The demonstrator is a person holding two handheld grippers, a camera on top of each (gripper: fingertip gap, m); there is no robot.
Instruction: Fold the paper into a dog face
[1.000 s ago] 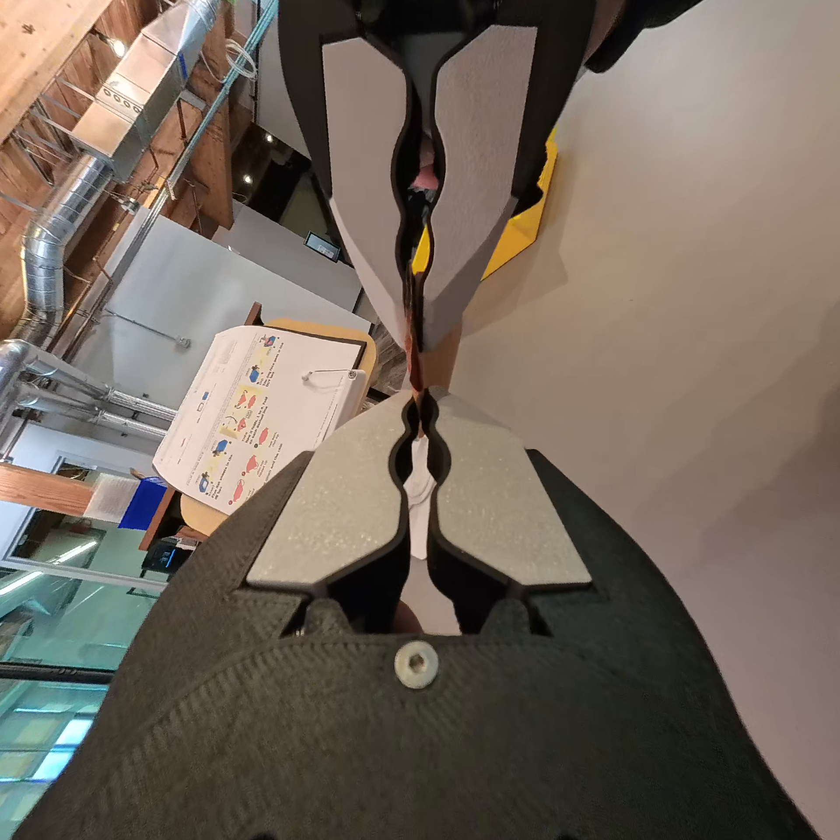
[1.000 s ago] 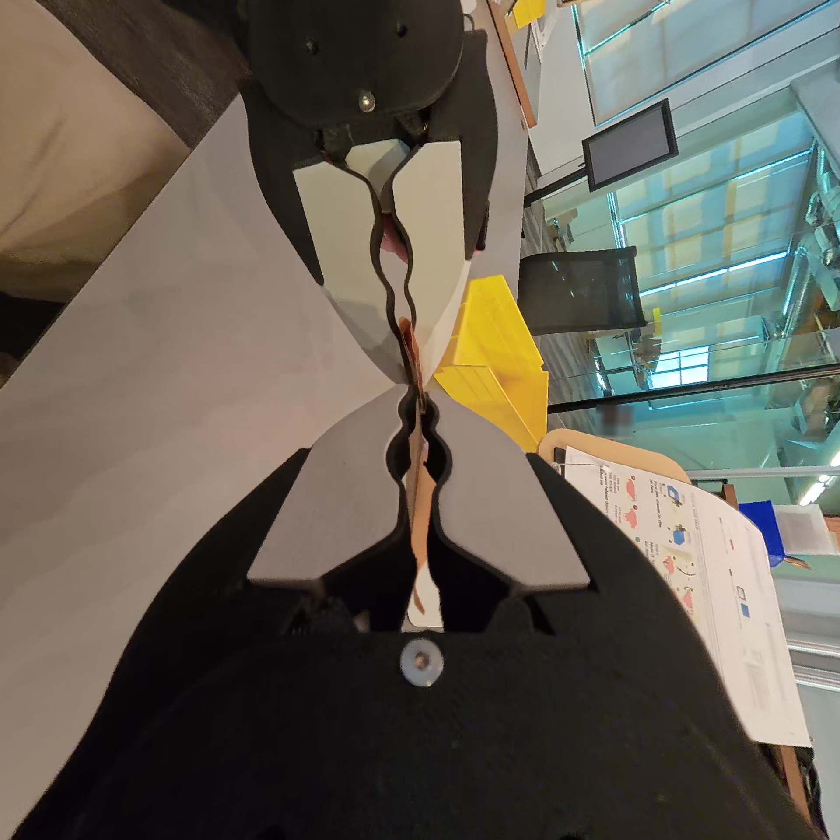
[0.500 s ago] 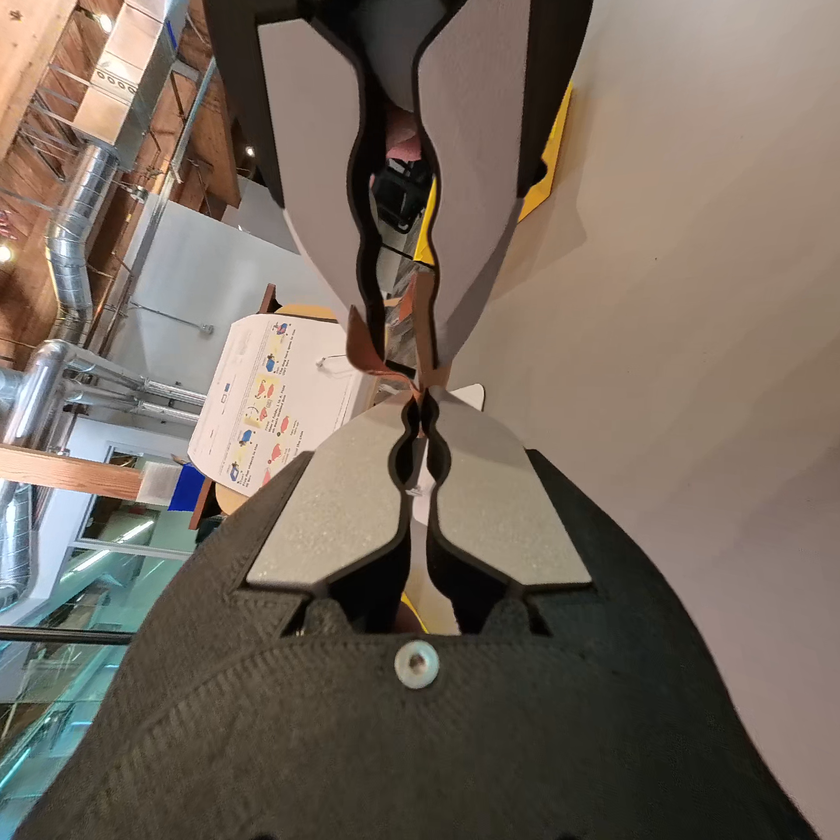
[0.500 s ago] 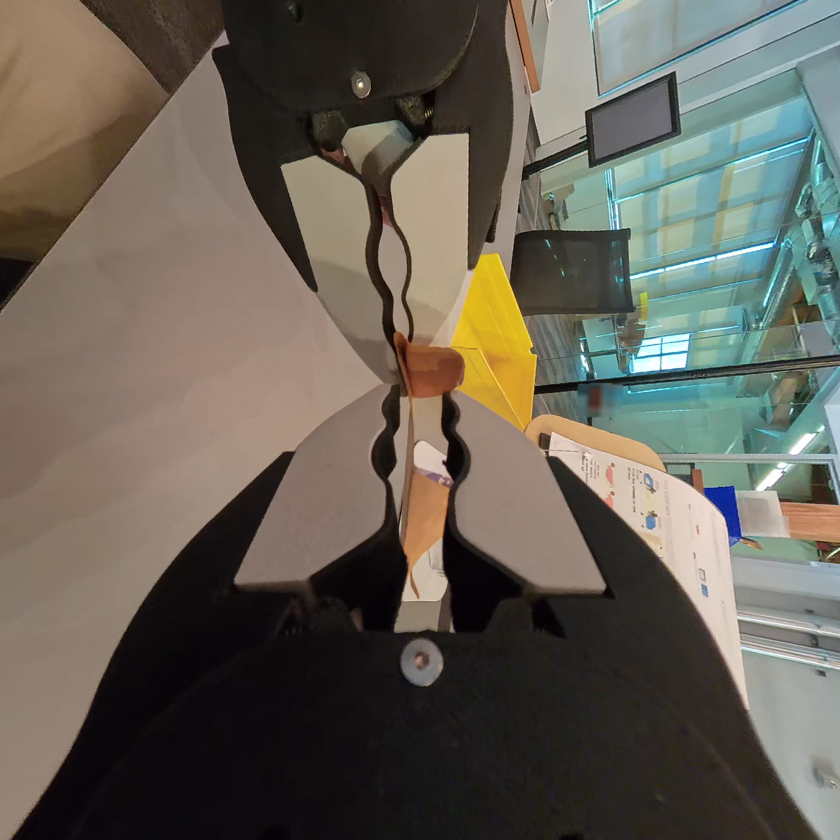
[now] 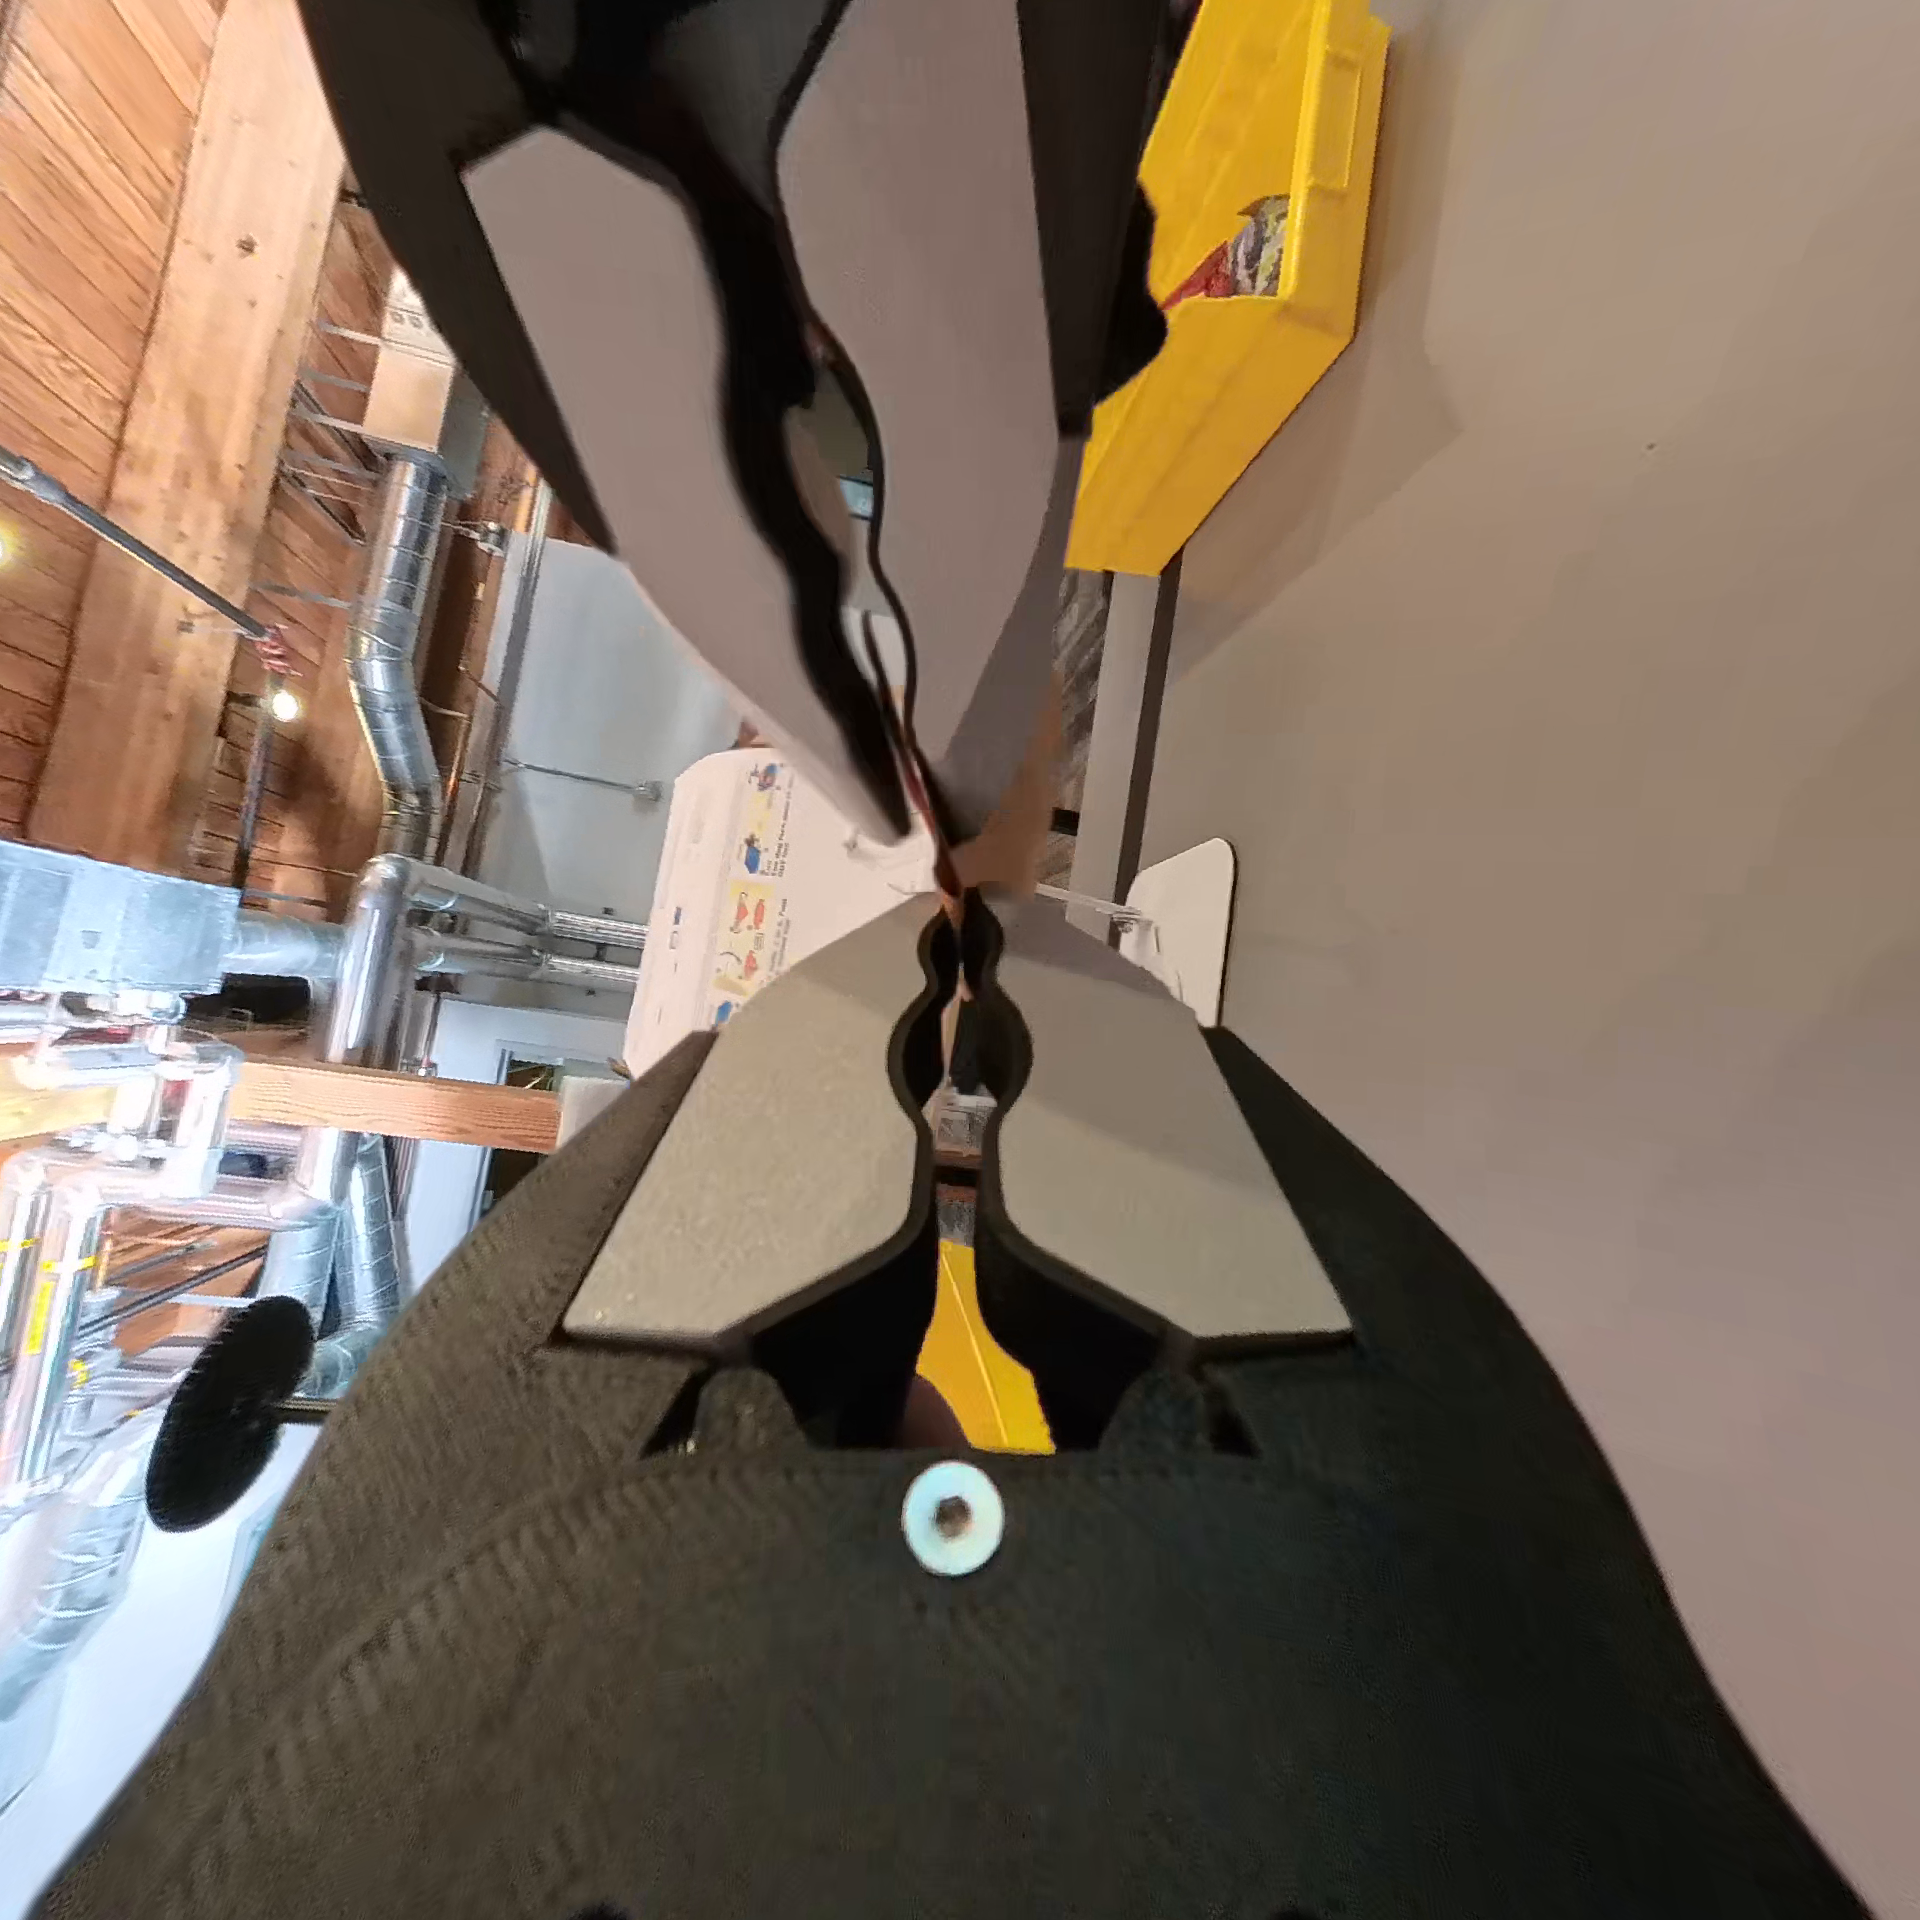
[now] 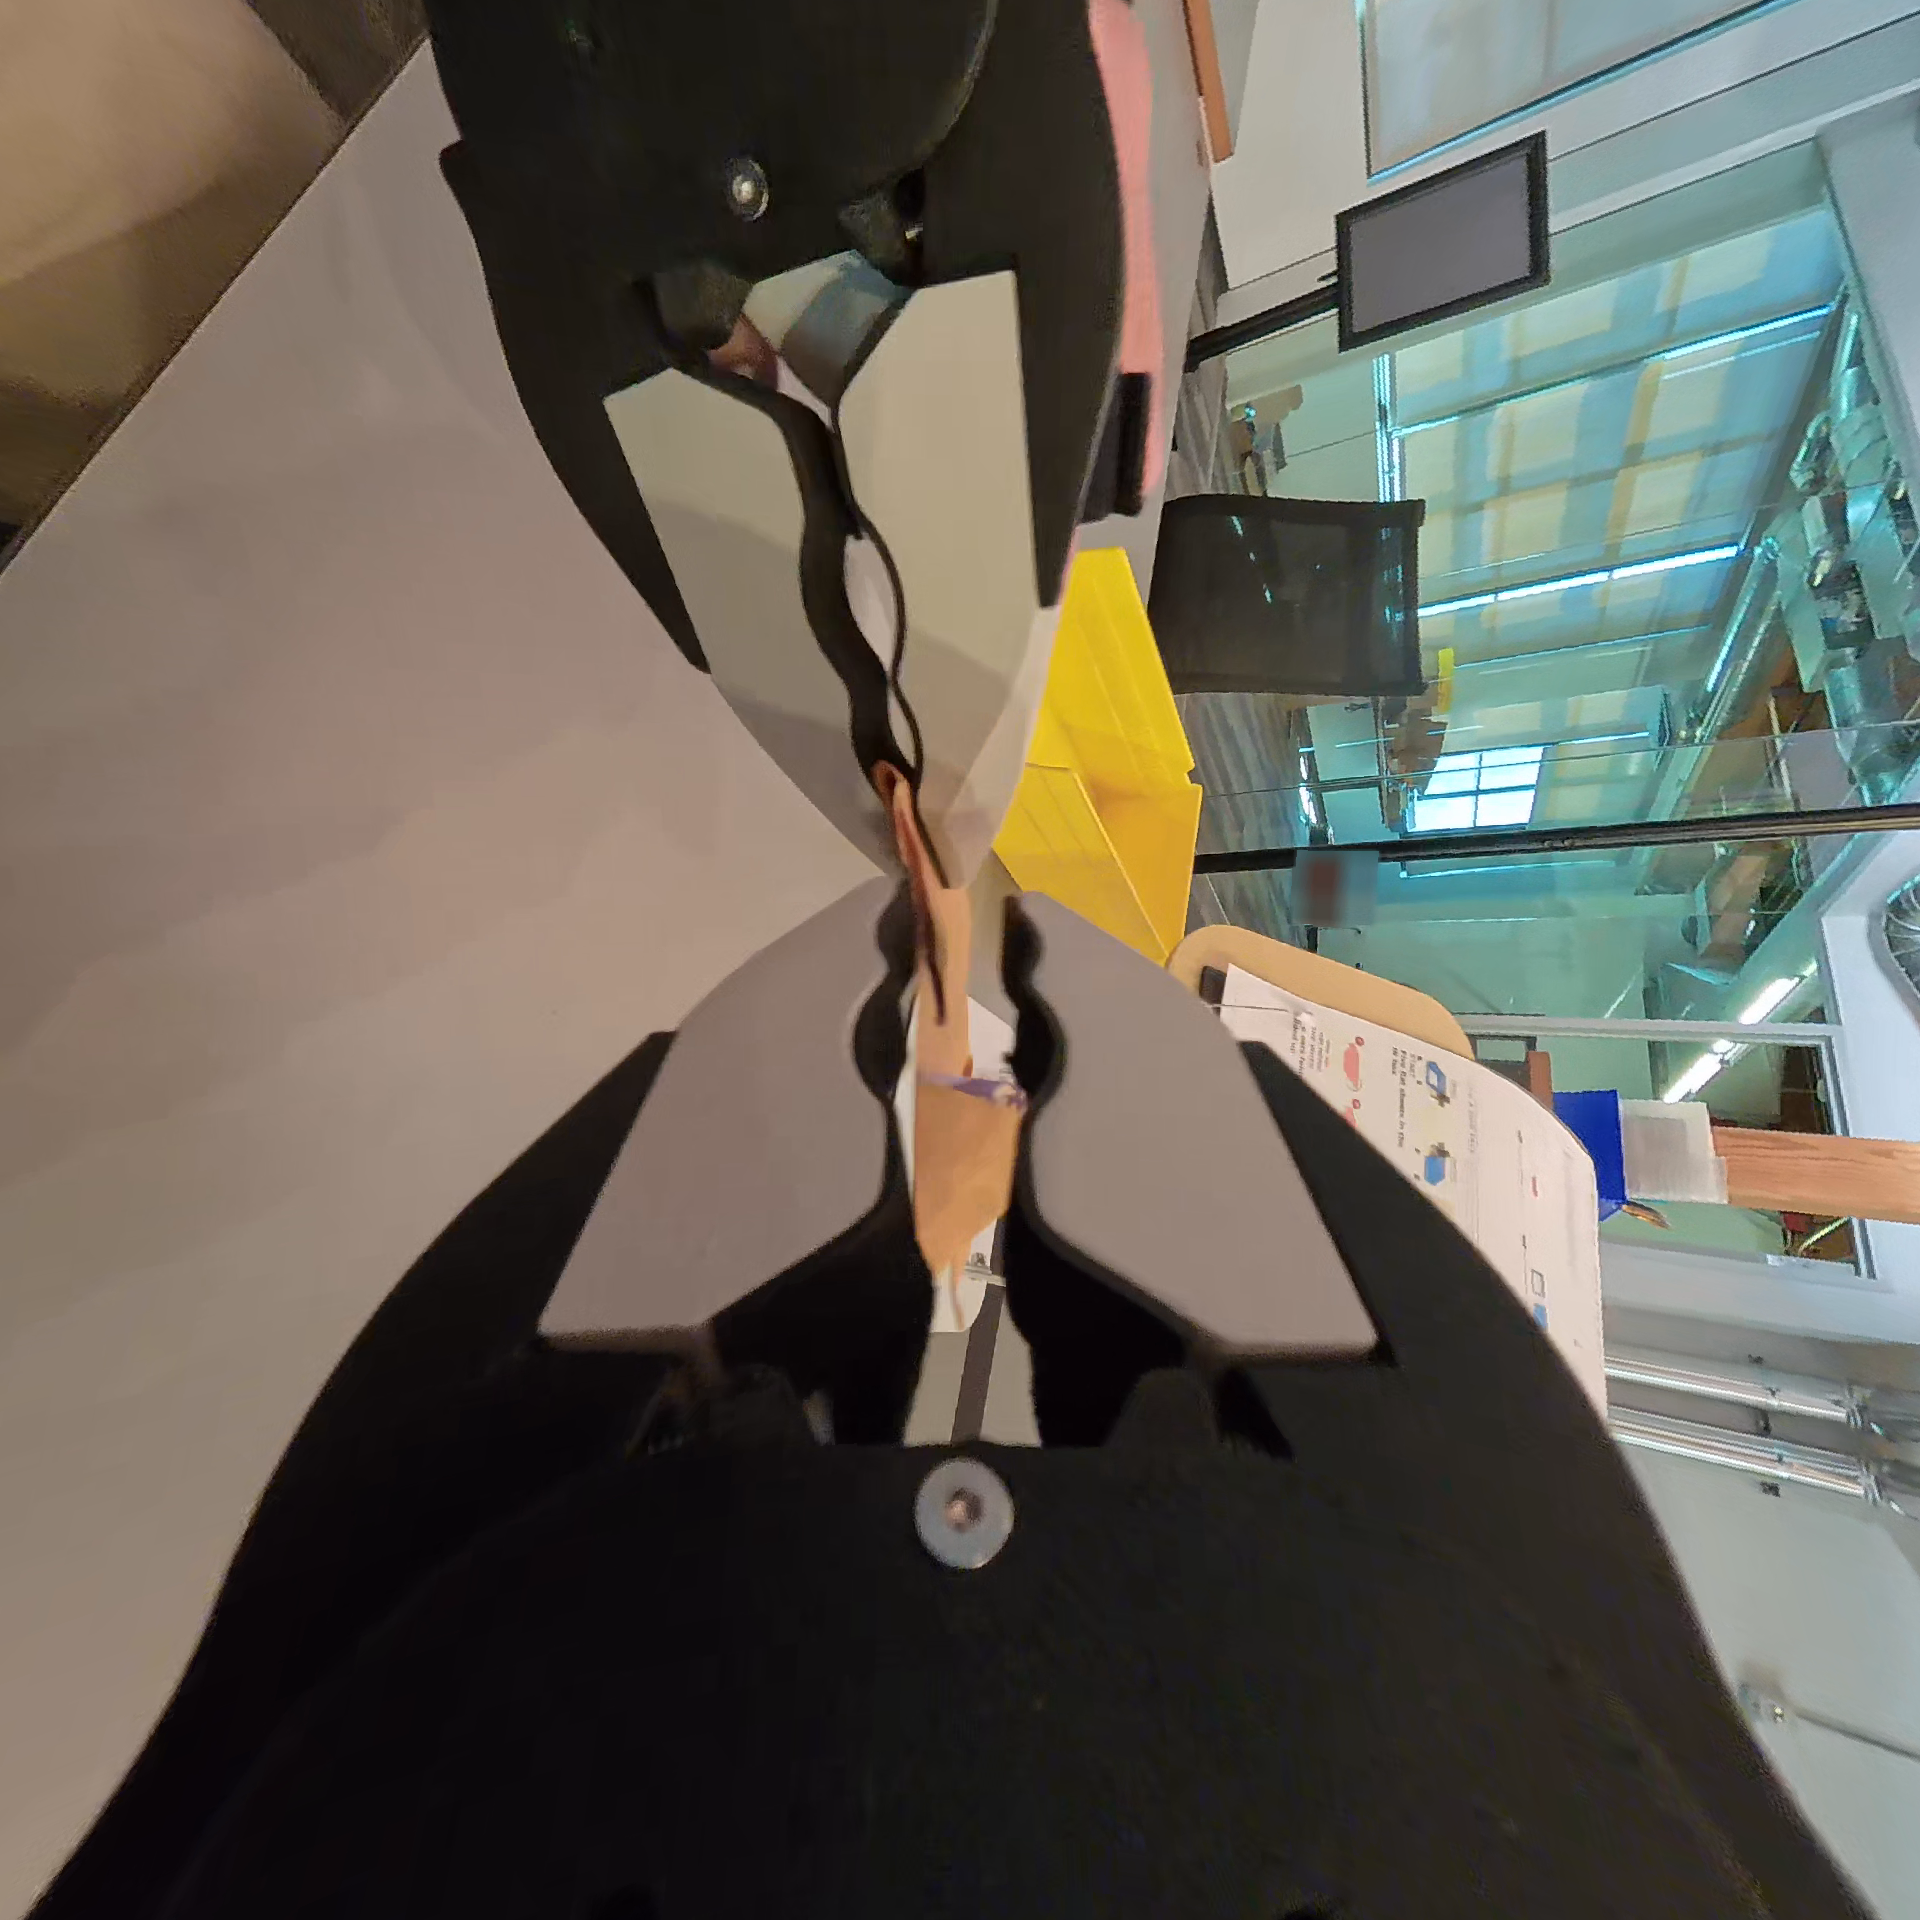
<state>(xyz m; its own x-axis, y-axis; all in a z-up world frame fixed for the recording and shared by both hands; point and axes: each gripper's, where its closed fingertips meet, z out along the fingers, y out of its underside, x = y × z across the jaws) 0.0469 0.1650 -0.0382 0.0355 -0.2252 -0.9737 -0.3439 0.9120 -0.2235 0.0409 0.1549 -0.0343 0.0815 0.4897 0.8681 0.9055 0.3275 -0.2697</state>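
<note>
The brown paper (image 6: 961,1153), white on its back, hangs in the air between my two grippers, which meet tip to tip above the grey table (image 6: 312,831). My left gripper (image 5: 961,904) is shut on the paper's edge (image 5: 1003,852); in the right wrist view it comes down from the top (image 6: 920,831). My right gripper (image 6: 951,914) has its jaws a little apart, and the paper runs loosely between them. It shows blurred at the top of the left wrist view (image 5: 920,821). Most of the paper is hidden by the fingers.
A yellow bin (image 5: 1247,312) with small items stands on the table behind the grippers and also shows in the right wrist view (image 6: 1112,790). A clipboard with a picture instruction sheet (image 6: 1455,1143) lies past the table edge. A black chair (image 6: 1288,592) stands farther back. My two grippers' fingertips are within a few centimetres of each other.
My right gripper was shut on the paper a second ago and has opened slightly. The left gripper stays shut on it. Both grippers have tilted, so the yellow bin shows more.
</note>
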